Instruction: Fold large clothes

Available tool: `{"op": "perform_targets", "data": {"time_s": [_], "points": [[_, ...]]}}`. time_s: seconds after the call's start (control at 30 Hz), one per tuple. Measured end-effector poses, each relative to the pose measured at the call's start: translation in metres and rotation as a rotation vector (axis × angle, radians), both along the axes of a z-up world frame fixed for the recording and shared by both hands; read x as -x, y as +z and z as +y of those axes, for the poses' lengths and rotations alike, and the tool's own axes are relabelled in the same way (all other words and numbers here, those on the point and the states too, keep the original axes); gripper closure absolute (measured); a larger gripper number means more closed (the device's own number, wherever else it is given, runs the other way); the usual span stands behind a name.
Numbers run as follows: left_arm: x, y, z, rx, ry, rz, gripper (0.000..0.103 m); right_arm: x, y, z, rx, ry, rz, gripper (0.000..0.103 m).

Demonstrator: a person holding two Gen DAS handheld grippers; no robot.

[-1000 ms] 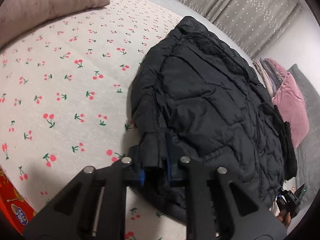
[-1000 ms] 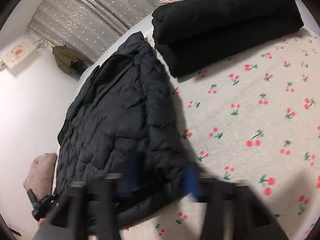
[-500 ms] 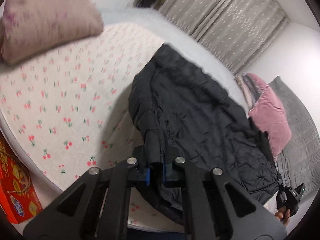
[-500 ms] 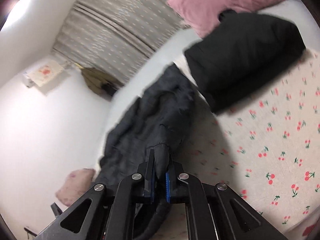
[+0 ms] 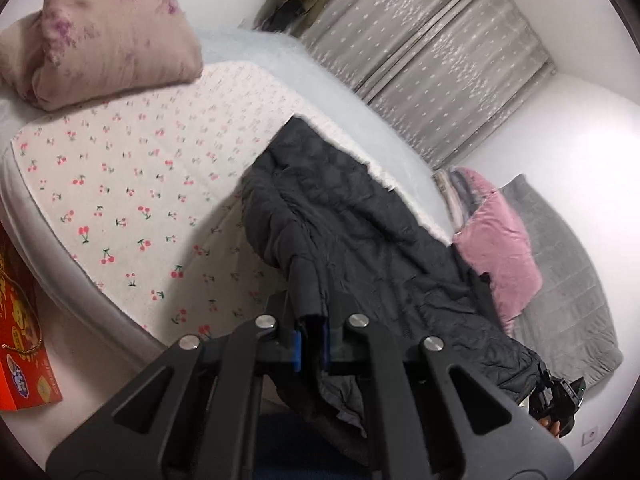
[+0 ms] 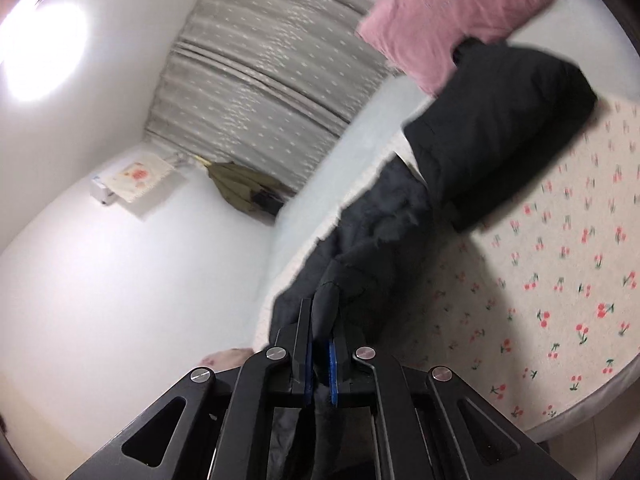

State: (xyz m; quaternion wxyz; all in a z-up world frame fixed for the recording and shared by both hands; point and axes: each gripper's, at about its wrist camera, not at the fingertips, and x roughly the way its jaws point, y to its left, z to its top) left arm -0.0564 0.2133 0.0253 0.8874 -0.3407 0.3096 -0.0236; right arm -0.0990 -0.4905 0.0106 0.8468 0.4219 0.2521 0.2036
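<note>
A dark quilted puffer jacket stretches from the far side of the cherry-print bed toward me, its near edge lifted off the bed. My left gripper is shut on the jacket's hem, with a fold of fabric pinched between the blue pads. In the right wrist view the same jacket hangs from my right gripper, which is shut on another part of its edge. The right gripper also shows small at the lower right of the left wrist view.
A folded black garment lies on the cherry-print sheet. A pink pillow and grey blanket lie at the right, a beige pillow at the head. A red box stands beside the bed. Grey curtains hang behind.
Both grippers closed on the jacket's near edge and rose, lifting it off the bed; both views now look down from higher up.
</note>
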Motion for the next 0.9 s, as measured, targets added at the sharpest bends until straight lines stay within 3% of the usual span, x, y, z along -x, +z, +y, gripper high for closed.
{"op": "perform_targets", "data": {"time_s": [0.1,0.2,0.23,0.3,0.37,0.57,0.67,0.9], "points": [[0.02,0.02,-0.001,-0.014,0.004,-0.068,0.095,0.019,0.031,-0.003,0.001,-0.005,-0.09,0.1],[0.019,0.012,0.002,-0.036,0.029,-0.053,0.095,0.028,0.049,-0.002,0.076,0.0,-0.149,0.1],[0.013,0.003,0.004,-0.024,0.035,-0.026,0.095,0.025,0.047,-0.001,0.09,-0.003,-0.139,0.1],[0.004,-0.015,0.005,0.024,0.023,0.022,0.095,0.005,0.017,-0.005,0.064,-0.009,-0.03,0.1],[0.005,-0.021,0.001,0.02,0.013,0.039,0.095,-0.003,-0.003,-0.008,0.024,-0.002,0.023,0.1],[-0.013,-0.01,0.003,0.005,0.034,0.005,0.095,-0.012,0.006,-0.006,0.047,-0.007,-0.042,0.1],[-0.032,-0.012,0.001,0.037,0.025,0.009,0.095,-0.027,0.001,-0.003,0.048,-0.007,-0.023,0.1],[-0.083,-0.007,0.0,0.017,0.013,0.018,0.095,-0.066,0.005,0.006,0.03,0.002,-0.038,0.1]]}}
